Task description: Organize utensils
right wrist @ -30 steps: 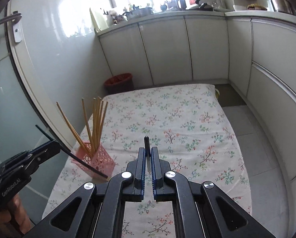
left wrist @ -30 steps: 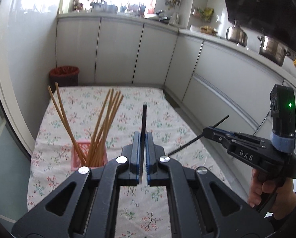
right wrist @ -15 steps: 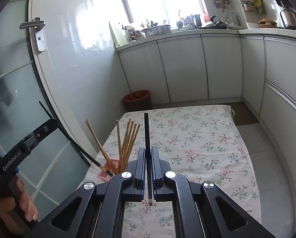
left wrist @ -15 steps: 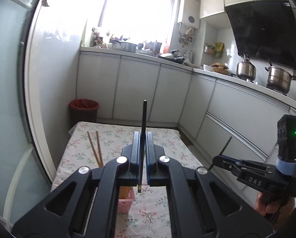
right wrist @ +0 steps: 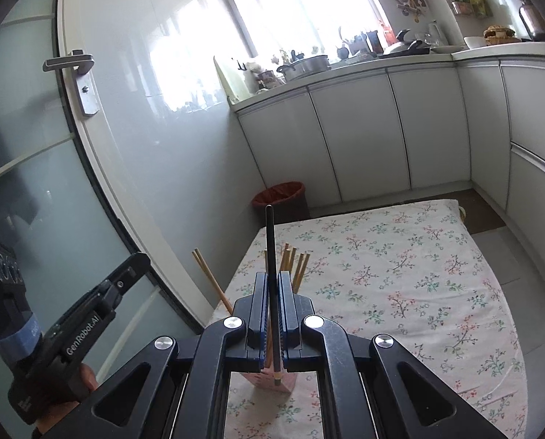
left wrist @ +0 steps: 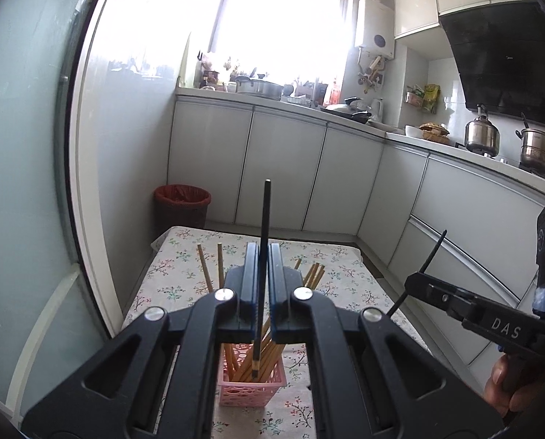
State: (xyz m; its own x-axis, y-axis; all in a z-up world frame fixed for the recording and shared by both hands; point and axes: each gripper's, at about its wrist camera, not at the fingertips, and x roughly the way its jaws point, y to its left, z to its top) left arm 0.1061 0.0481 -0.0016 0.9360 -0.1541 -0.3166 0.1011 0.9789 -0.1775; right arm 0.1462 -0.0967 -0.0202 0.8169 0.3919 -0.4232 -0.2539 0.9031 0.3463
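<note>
My left gripper (left wrist: 260, 256) is shut on a black chopstick (left wrist: 263, 219), held upright, its lower tip just above the pink basket (left wrist: 252, 384) that holds several wooden chopsticks (left wrist: 314, 274). My right gripper (right wrist: 271, 285) is shut on a second black chopstick (right wrist: 270, 241), also upright, over the same pink basket (right wrist: 269, 380). In the left wrist view the right gripper (left wrist: 413, 283) shows at the right with its chopstick (left wrist: 431, 252). In the right wrist view the left gripper (right wrist: 141, 261) shows at the left.
The basket stands on a table with a floral cloth (right wrist: 400, 274), near its left edge beside a glass door (right wrist: 34, 183). A red bin (left wrist: 182, 206) stands on the floor behind the table. White cabinets (left wrist: 309, 175) line the back and right.
Both grippers have tilted up and come in over the basket. Each black chopstick now stands upright with its lower end at the basket's mouth.
</note>
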